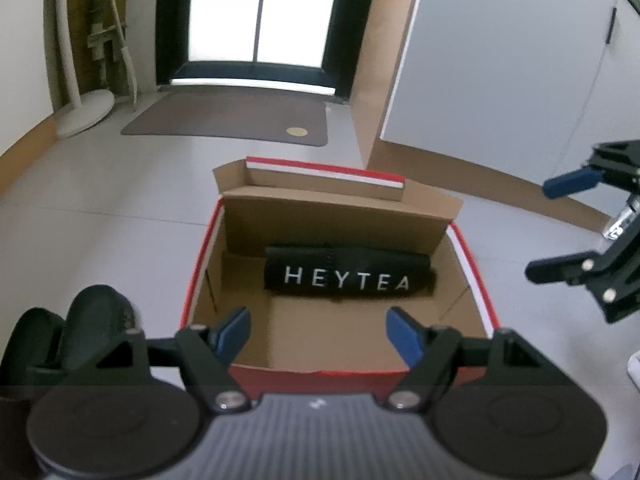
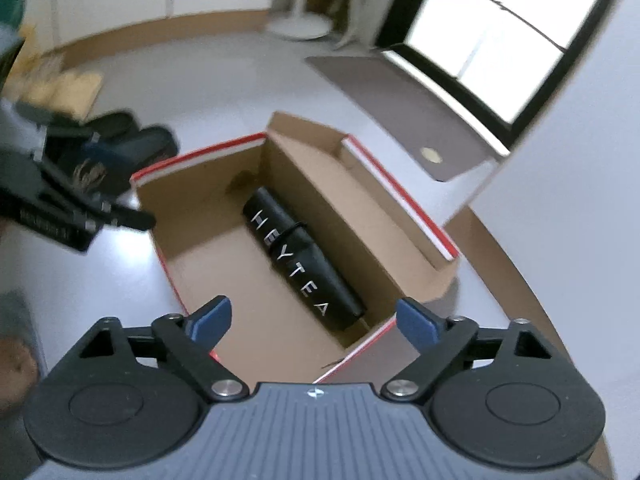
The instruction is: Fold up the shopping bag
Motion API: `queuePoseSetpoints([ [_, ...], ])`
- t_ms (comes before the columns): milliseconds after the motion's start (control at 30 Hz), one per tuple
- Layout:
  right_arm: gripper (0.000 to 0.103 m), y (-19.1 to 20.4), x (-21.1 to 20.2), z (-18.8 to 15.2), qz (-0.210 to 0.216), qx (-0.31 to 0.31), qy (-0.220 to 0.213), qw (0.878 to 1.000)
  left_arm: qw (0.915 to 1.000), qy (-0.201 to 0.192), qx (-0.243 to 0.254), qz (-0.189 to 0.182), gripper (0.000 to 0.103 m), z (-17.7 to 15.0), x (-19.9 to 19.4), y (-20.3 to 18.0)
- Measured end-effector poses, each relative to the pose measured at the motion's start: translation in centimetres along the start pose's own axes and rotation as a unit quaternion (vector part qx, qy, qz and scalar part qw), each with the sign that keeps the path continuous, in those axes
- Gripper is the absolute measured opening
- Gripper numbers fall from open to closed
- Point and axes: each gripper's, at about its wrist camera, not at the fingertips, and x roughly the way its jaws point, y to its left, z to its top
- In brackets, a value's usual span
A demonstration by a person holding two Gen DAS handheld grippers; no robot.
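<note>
1. Blue pads tip the left gripper [image 1: 319,334]; its fingers [image 1: 234,332] stand well apart with nothing between them, touching nothing.
2. The right gripper [image 2: 313,324] likewise has its blue-padded fingers [image 2: 416,326] spread wide and empty, over the near edge of the cardboard box [image 2: 400,256].
3. Ahead of and below both pairs of fingers, the shopping bag [image 1: 348,274] lies folded into a black bundle on the box floor, against the far inner wall, apart from either gripper.
4. White capitals on the bag read "HEYTEA".
5. A thin black band seems to wrap the bundle's middle, though blur leaves that unsure.
6. The box has red outer sides and a white-and-red rim strip.
7. Left of the left fingers, dark slippers [image 1: 96,316] sit on the pale floor [image 1: 120,184].
</note>
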Motion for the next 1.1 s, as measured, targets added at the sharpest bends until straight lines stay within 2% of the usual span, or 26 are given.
queuePoseSetpoints([
  [200,0.097,-0.6,-0.2,-1.3,-0.017,0.097,-0.009,0.995,1.0000,0.006,-0.002,0.006,0.077,-0.1,-0.1,-0.8],
  [333,0.097,-0.3,0.5,-1.6,-0.017,0.133,-0.009,0.991,0.9997,0.021,0.010,0.010,0.077,-0.3,-0.1,-2.0],
  [500,0.103,0.6,-0.5,-2.1,-0.002,0.153,-0.008,0.988,0.9984,0.047,0.029,0.012,0.077,0.4,-0.9,-3.4],
  [633,0.103,1.1,-2.4,-1.9,0.009,0.153,0.004,0.988,0.9979,0.052,0.035,0.016,0.077,1.8,-2.8,-4.6],
  [733,0.103,0.9,-4.6,-1.1,0.002,0.160,0.007,0.987,0.9981,0.048,0.033,0.018,0.077,3.6,-5.0,-5.3],
  [867,0.103,0.3,-9.0,0.0,-0.035,0.180,-0.003,0.983,0.9984,0.035,0.040,0.021,0.077,5.9,-8.3,-6.7],
  [1100,0.103,-1.8,-17.3,0.4,-0.073,0.249,-0.019,0.965,0.9977,0.020,0.065,0.007,0.077,9.4,-13.8,-9.7],
])
